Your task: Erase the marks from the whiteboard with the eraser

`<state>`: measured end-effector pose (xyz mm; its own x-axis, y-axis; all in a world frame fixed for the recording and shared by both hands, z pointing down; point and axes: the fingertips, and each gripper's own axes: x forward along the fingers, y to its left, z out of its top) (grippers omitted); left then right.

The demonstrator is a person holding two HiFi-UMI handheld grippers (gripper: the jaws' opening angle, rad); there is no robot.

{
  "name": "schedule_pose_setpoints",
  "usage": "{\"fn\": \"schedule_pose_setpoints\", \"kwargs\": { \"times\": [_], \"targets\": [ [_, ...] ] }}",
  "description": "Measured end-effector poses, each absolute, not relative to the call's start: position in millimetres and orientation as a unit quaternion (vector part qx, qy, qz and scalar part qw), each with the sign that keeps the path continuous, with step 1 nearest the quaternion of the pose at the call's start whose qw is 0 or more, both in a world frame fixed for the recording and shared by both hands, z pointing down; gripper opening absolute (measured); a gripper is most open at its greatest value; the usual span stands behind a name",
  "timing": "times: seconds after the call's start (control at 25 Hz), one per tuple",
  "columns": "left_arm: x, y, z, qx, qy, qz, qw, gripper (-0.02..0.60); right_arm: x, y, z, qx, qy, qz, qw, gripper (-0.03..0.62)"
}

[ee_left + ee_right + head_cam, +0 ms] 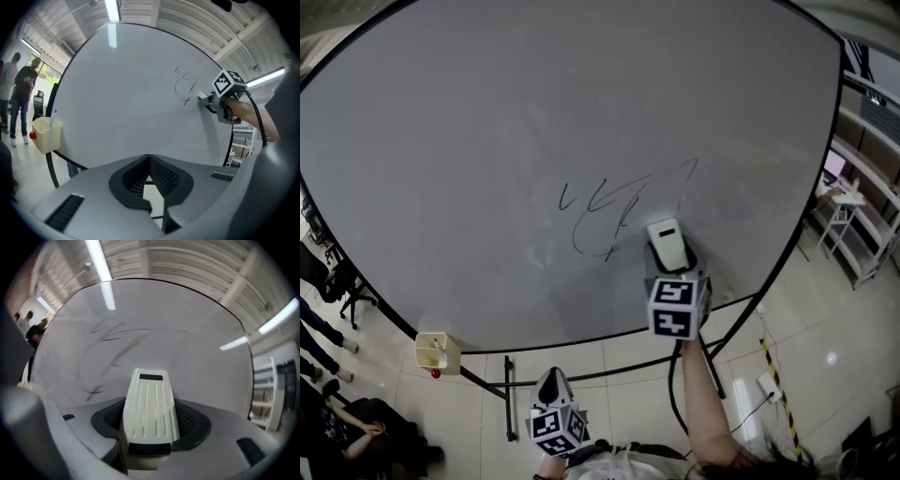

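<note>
The whiteboard (487, 141) fills most of the head view, with black scribbled marks (605, 211) near its middle. My right gripper (670, 258) is shut on a white eraser (666, 239), held against the board just to the lower right of the marks. In the right gripper view the ribbed eraser (150, 413) sits between the jaws, and the marks (112, 343) lie up and to the left. My left gripper (551, 389) hangs low below the board, shut and holding nothing (149, 180). From the left gripper view the marks (185, 86) and the right gripper (215, 101) show at the right.
A small yellow box (434, 352) hangs on the board's frame at the lower left. Office chairs (342, 281) and a seated person (347, 422) are at the left. Shelving (862, 225) stands at the right, and a power strip (766, 384) lies on the floor.
</note>
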<state>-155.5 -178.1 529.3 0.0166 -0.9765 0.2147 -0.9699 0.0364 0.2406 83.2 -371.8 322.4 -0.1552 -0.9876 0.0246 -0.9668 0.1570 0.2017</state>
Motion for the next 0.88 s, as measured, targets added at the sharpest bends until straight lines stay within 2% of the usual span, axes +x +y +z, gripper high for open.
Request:
{"fn": "schedule_pose_setpoints", "kwargs": {
  "times": [0.12, 0.24, 0.32, 0.44, 0.6, 0.68, 0.76, 0.88],
  "targets": [
    [-160.8, -176.5, 530.2, 0.691, -0.704, -0.011, 0.165, -0.005, 189.0, -392.9, 314.9, 0.686, -0.727, 0.032, -0.017, 0.281],
    [-162.7, -176.2, 530.8, 0.690, -0.704, -0.010, 0.165, -0.005, 220.2, -392.1, 309.4, 0.707, -0.705, 0.046, -0.031, 0.281],
    [-161.1, -176.2, 530.6, 0.692, -0.703, -0.010, 0.165, -0.005, 195.5, -389.9, 310.2, 0.700, -0.713, 0.029, -0.020, 0.281],
    [-160.4, -175.3, 530.3, 0.692, -0.702, -0.011, 0.166, -0.005, 116.4, -374.1, 317.2, 0.677, -0.735, -0.024, 0.023, 0.281],
    [-165.0, -176.1, 531.2, 0.687, -0.706, -0.015, 0.171, -0.005, -29.2, -344.5, 359.7, 0.595, -0.784, -0.119, 0.131, 0.281],
    [-165.0, -174.8, 529.1, 0.685, -0.708, -0.020, 0.172, -0.005, -78.2, -331.0, 376.9, 0.560, -0.788, -0.181, 0.182, 0.281],
    [-166.4, -172.1, 526.5, 0.683, -0.710, -0.025, 0.170, -0.005, -86.7, -329.5, 386.1, 0.552, -0.783, -0.205, 0.200, 0.279],
    [-176.2, -170.2, 528.0, 0.675, -0.717, -0.025, 0.171, -0.005, -35.1, -345.1, 370.0, 0.590, -0.771, -0.172, 0.168, 0.281]
  ]
}}
